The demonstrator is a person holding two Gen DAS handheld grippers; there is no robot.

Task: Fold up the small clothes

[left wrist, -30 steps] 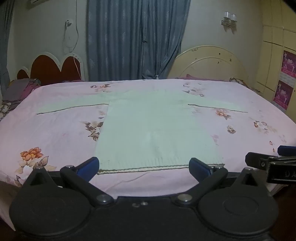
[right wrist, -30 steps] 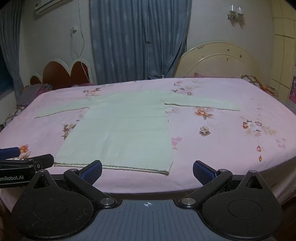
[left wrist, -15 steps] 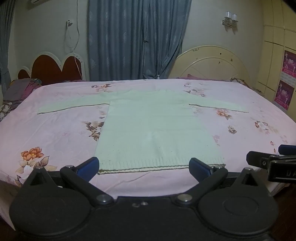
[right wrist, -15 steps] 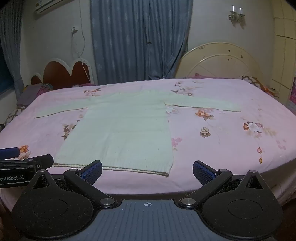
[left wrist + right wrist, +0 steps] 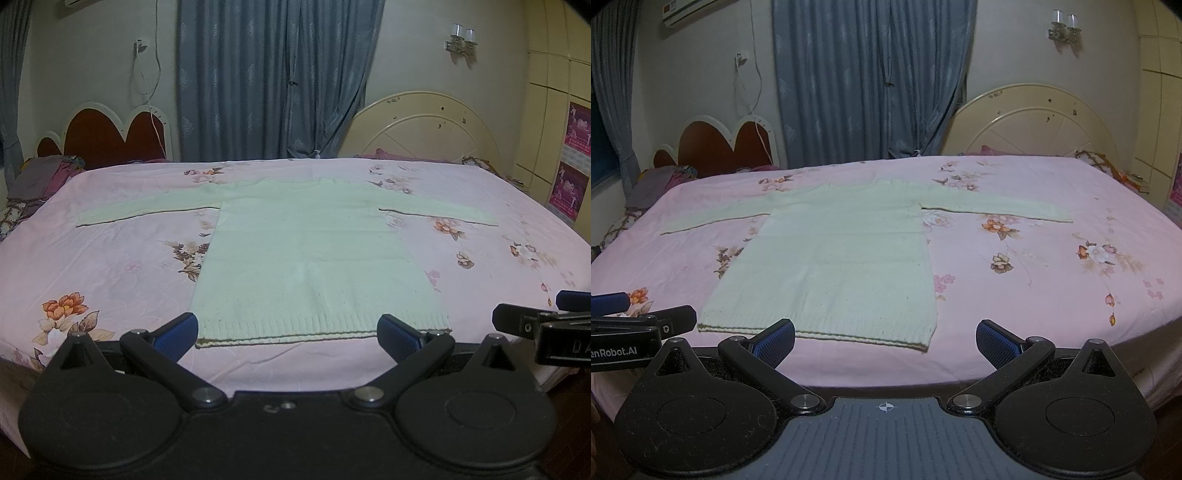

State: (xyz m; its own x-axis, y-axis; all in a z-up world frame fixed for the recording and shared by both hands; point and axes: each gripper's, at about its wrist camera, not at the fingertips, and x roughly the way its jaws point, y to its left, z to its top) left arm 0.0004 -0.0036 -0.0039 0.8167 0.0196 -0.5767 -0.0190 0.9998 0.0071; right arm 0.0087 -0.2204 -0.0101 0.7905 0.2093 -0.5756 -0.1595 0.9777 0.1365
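- Lying flat on the pink floral bedsheet, the pale green sweater has both sleeves spread left and right, hem nearest, ready for a first fold.
- The left gripper hovers at the hem, fingers wide apart, holding nothing.
- The right gripper, fingers likewise apart and empty, waits near the hem's right corner.

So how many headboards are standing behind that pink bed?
2. A dark red, heart-shaped headboard with white trim stands at the far left, and a cream, arched wooden headboard at the far right, blue curtains between them. Any others would be out of view.
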